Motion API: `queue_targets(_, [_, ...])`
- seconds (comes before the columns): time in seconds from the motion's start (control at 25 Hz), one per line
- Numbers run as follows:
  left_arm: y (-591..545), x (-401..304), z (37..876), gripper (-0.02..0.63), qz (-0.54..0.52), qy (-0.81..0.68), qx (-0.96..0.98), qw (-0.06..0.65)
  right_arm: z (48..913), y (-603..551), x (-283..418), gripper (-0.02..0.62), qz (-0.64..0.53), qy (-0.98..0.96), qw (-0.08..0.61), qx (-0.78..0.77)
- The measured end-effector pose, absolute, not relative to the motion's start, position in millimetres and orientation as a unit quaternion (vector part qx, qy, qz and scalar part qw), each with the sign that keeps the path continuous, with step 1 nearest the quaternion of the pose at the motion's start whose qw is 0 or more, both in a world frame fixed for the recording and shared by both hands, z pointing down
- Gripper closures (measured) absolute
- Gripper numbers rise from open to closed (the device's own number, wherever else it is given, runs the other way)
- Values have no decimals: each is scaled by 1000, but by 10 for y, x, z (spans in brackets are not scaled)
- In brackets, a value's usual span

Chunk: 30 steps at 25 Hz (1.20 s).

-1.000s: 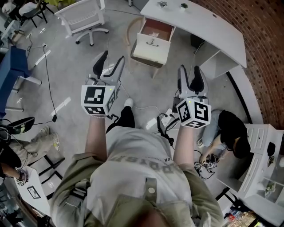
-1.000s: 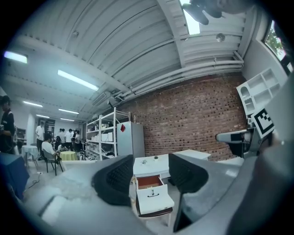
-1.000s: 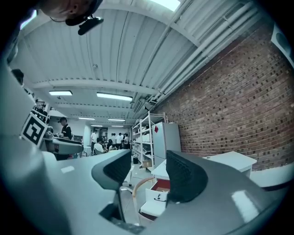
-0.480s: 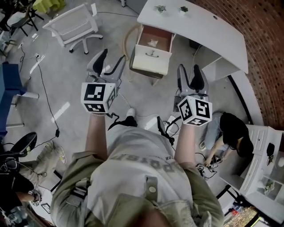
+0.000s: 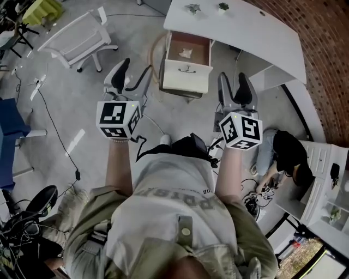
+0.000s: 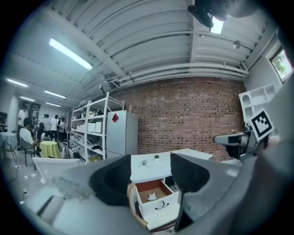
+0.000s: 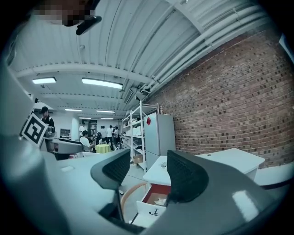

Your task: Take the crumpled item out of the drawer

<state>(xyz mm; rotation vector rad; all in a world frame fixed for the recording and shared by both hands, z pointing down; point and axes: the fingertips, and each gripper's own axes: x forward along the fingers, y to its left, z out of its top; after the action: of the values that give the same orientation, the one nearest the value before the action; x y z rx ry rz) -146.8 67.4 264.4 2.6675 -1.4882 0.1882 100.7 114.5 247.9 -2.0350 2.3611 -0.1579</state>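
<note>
This looks like an open lab-cum-office in an industrial hall. There is a bare brick wall [image 6: 193,114], a ribbed metal ceiling [image 7: 115,41] with strip lights [image 6: 71,54], and white metal shelving [image 6: 89,133]. A curved white desk [image 5: 245,32] and an office chair [image 5: 82,35] stand on the concrete floor [image 5: 82,87], where tangled cables [image 5: 19,240] lie, and people [image 7: 98,133] gather far off.

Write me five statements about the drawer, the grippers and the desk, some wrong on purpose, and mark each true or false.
1. The drawer stands open. True.
2. The crumpled item lies inside the drawer. True.
3. The left gripper is shut on the crumpled item. False: its fingers stand apart and empty, short of the drawer.
4. The right gripper has nothing between its fingers. True.
5. The desk has a bare top. False: two small plants stand on it.
</note>
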Motion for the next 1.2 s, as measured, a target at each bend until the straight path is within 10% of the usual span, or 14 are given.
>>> queue_targets(1.2, [-1039, -669, 3108, 325, 111, -567, 813, 76, 3233, -1186, 1919, 351, -115, 817, -39, -564])
